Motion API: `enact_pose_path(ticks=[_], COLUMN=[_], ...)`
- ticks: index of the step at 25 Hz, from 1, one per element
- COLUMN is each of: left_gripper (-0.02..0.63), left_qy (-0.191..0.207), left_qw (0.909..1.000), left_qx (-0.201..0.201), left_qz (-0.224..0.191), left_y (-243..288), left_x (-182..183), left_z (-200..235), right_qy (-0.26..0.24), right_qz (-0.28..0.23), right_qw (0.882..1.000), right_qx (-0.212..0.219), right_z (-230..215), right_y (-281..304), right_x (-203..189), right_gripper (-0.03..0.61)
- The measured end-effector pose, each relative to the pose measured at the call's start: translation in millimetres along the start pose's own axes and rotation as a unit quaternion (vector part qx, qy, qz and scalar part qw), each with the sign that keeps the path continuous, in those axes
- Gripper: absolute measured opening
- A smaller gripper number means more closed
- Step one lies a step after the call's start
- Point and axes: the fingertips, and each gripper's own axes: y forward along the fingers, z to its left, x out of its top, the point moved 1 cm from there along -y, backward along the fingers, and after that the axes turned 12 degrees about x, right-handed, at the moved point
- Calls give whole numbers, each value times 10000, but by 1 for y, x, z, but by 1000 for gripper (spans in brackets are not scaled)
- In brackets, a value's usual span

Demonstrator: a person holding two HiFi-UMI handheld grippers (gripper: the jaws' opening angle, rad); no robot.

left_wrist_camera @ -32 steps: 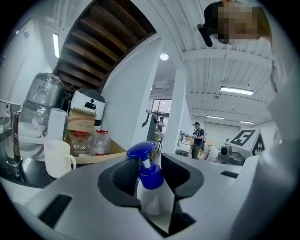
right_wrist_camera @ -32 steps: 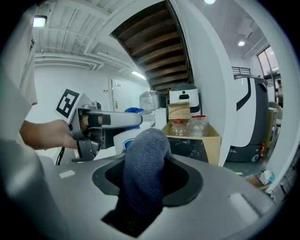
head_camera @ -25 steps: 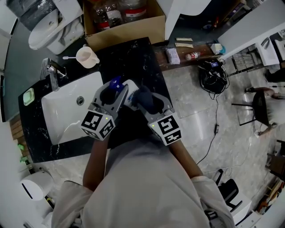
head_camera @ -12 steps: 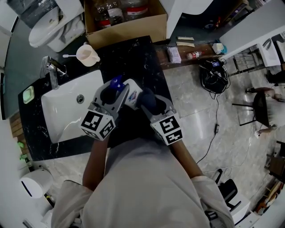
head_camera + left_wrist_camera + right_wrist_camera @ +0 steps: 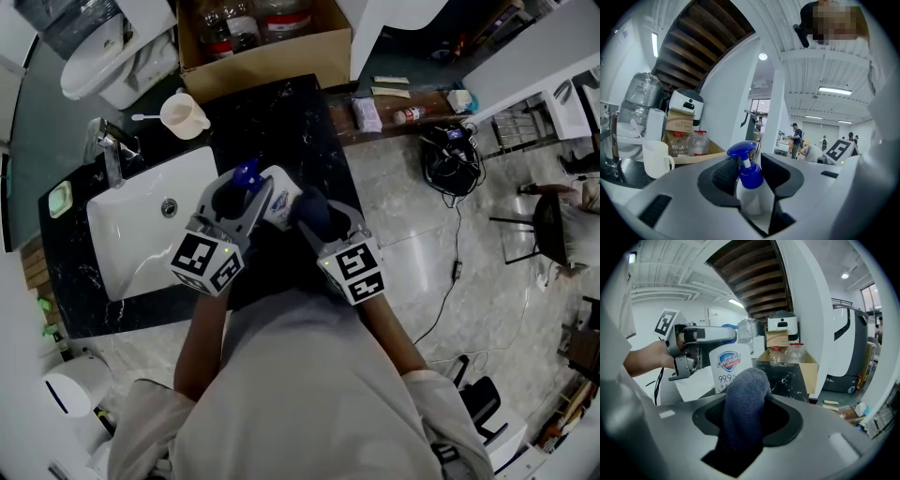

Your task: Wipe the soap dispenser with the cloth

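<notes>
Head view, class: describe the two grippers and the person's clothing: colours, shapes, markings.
The left gripper and right gripper are light grey moulded shells with dark inner pads; each carries a white cube printed with black square markers. The person wears a pale short-sleeved shirt.

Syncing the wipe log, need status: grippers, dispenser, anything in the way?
Left gripper clamped on soap dispenser, above the counter. Right gripper clamped on cloth, cloth tip at the dispenser's label. Nothing between them.
</notes>
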Motion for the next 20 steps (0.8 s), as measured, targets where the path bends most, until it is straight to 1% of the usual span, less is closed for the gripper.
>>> enact_pose_path(ticks=[11,20], left_gripper=[138,138], left_qy=[18,26], left_qw=[10000,10000], left_qx=[-17,-1], left_qz=[-13,-25], left_y=[0,0], left_x=[0,0], left_z=[0,1], right_qy=[6,92], right_qz=[53,320], right_qw=[10000,9994], right_qx=[1,-65], right_z=[1,-5], right_y=[2,3], right_x=[-2,-18], right_gripper=[176,178])
